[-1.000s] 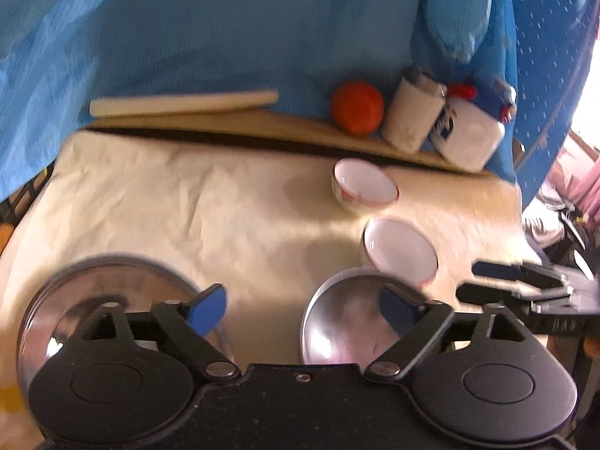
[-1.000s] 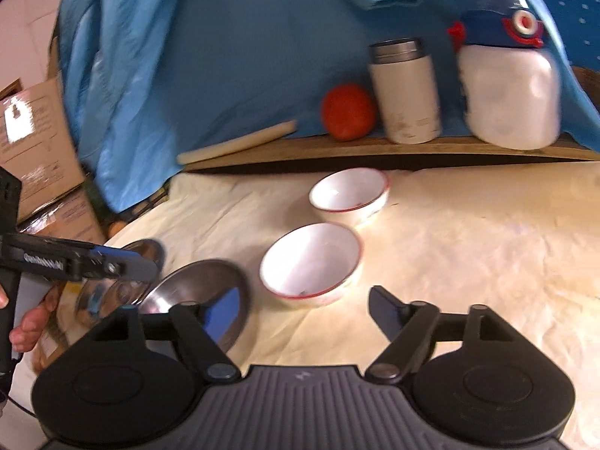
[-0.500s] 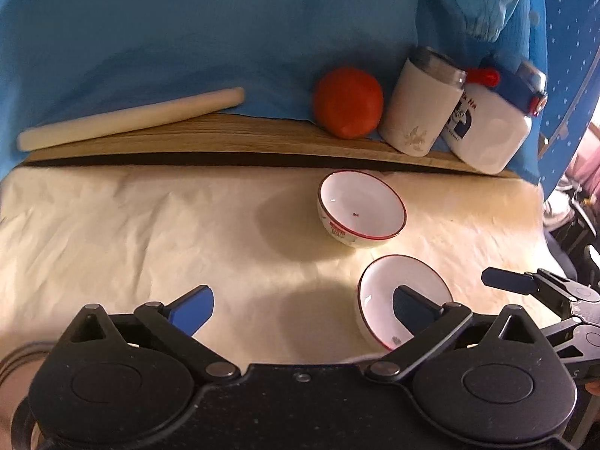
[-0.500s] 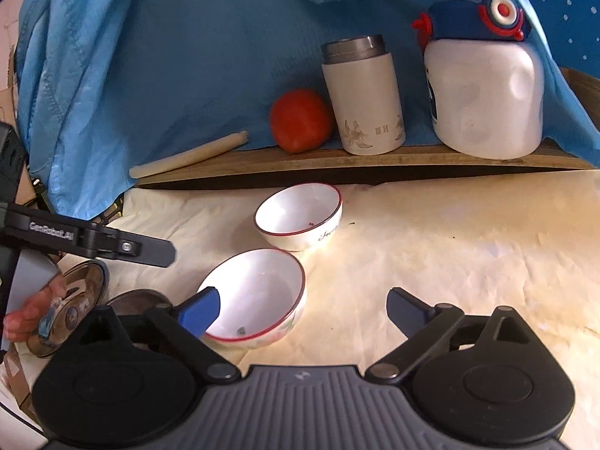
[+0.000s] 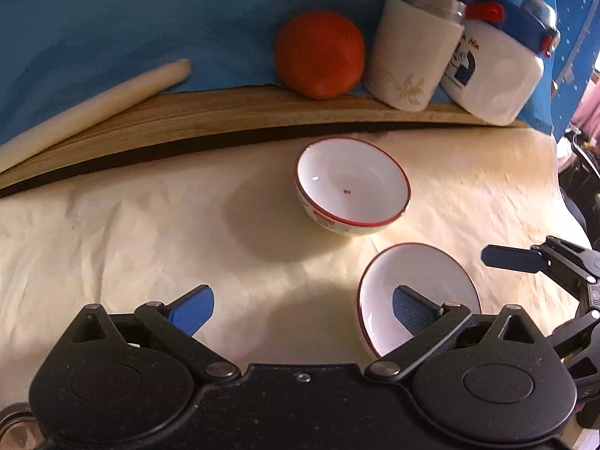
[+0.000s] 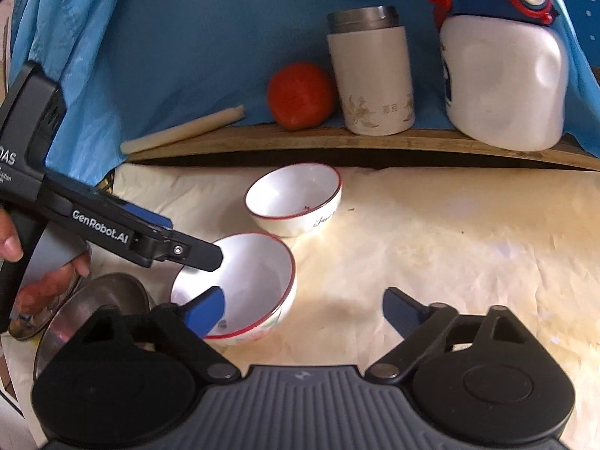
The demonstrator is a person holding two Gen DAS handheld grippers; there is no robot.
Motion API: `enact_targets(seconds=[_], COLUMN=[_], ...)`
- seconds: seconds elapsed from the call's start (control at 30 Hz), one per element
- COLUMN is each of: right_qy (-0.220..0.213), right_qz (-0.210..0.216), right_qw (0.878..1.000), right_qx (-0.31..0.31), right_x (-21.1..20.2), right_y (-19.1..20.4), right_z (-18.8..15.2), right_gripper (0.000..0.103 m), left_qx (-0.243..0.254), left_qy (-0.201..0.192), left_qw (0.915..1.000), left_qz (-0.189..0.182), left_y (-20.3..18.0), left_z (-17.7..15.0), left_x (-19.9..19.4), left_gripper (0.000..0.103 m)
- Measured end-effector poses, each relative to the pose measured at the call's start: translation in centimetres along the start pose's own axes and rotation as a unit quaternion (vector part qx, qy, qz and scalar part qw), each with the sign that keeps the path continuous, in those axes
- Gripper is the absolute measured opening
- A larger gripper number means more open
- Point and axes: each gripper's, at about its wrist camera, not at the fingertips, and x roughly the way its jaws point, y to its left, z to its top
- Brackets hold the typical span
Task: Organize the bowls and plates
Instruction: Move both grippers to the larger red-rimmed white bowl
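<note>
Both tools converge on the near bowl (image 6: 240,285), which sits just in front of the far bowl (image 6: 294,202) and beside the steel plates (image 6: 97,307): left gripper (image 5: 300,305) spread empty, right gripper (image 6: 303,309) closing, nothing yet between its jaws, presumably for stacking.

You see: glossy white bowls (image 6: 240,285) | crinkled matt paper (image 5: 112,232) | shiny metal plate (image 6: 93,311) left of gripper | wooden board (image 6: 375,142)

A table under creased cream paper (image 5: 112,225) bears two red-rimmed bowls (image 5: 352,183), steel plates (image 6: 97,307) and a wooden board (image 5: 225,112).
</note>
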Motion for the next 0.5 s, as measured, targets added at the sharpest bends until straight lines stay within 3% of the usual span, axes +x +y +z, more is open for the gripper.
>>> enact_targets(seconds=[0.07, 0.3, 0.5], right_qy=[0.008, 0.011, 0.017], right_qz=[0.003, 0.023, 0.042], right_qw=[1.000, 1.000, 0.999], right_qx=[-0.001, 0.009, 0.029], right_x=[0.2, -0.1, 0.0], right_y=[0.1, 0.0, -0.3], right_z=[0.0, 0.0, 0.0], right_gripper=[0.082, 0.078, 0.056], left_qx=[0.006, 0.010, 0.022], left_qy=[0.008, 0.024, 0.027], left_qw=[0.9999, 0.9995, 0.9991], left_qz=[-0.004, -0.020, -0.025], left_y=[-0.1, -0.3, -0.7], left_z=[-0.1, -0.9, -1.1], left_x=[0.3, 0.6, 0.4], left_gripper=[0.095, 0.078, 0.061])
